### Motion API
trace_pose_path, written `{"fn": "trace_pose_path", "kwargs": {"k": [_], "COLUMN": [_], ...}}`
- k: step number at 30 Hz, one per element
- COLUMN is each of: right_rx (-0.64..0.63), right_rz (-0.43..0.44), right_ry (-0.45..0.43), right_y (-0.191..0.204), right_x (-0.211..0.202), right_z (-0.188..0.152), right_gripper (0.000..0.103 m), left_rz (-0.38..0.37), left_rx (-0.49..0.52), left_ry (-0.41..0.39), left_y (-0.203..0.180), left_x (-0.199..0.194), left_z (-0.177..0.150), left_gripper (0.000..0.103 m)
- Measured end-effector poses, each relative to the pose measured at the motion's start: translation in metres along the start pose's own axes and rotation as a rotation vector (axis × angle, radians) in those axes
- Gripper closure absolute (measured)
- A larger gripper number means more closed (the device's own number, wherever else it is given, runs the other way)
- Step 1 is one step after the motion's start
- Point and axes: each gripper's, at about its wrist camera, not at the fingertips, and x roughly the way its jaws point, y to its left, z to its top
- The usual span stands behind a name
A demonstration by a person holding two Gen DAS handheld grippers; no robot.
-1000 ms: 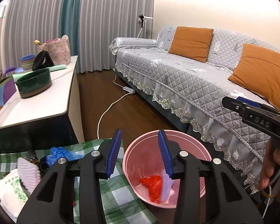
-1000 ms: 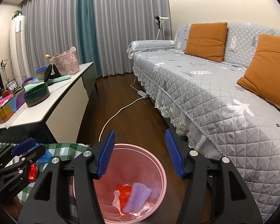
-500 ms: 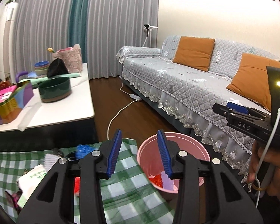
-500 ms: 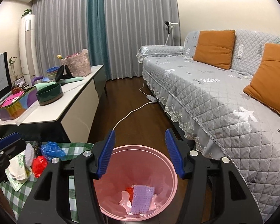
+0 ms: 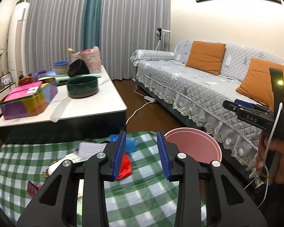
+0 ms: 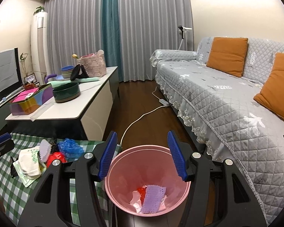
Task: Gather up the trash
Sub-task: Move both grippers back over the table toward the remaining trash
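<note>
A pink bin (image 6: 123, 170) stands on the floor beside a green checked cloth (image 6: 7, 185). It holds a purple mesh piece (image 6: 153, 196) and a red scrap (image 6: 142, 191). My right gripper (image 6: 142, 158) hangs open above its rim, with nothing between the pads. On the cloth lie a blue crumpled bag (image 6: 70, 147), a red wrapper (image 5: 126, 165), a lavender piece (image 6: 44, 149) and a white packet (image 6: 30, 162). My left gripper (image 5: 142, 157) is over the cloth, left of the bin (image 5: 195, 147). Its jaws are closing with nothing between them.
A low white table (image 5: 96, 106) behind the cloth carries a dark green bowl (image 5: 82, 89), a colourful tin (image 5: 28, 102) and a basket. A grey sofa (image 6: 227, 102) with orange cushions runs along the right. A white cable (image 6: 142, 117) crosses the wooden floor.
My left gripper has swung left from above the bin to over the checked cloth, and its jaws have narrowed a little. The right gripper has drawn back slightly, still above the bin.
</note>
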Motion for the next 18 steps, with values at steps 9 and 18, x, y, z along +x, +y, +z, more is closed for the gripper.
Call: {"fn": "trace_pose_path", "kwargs": {"k": [9,18], "right_rx": [-0.009,0.022], "right_rz": [0.039,0.110], "right_ry": [-0.004,0.027], "right_y": [0.023,0.045], "right_x": [-0.012,-0.014], "right_z": [-0.005,-0.016], "right_gripper": [0.047,0.052], "left_rz": [0.041,0.107], "left_rx": [-0.019,-0.063], "left_ry": [0.002,0.009], "left_y": [0.028,0.058], "left_x": [-0.026,-0.049], "left_z": [-0.013,-0.040], "left_gripper": [0.070,0.070]}}
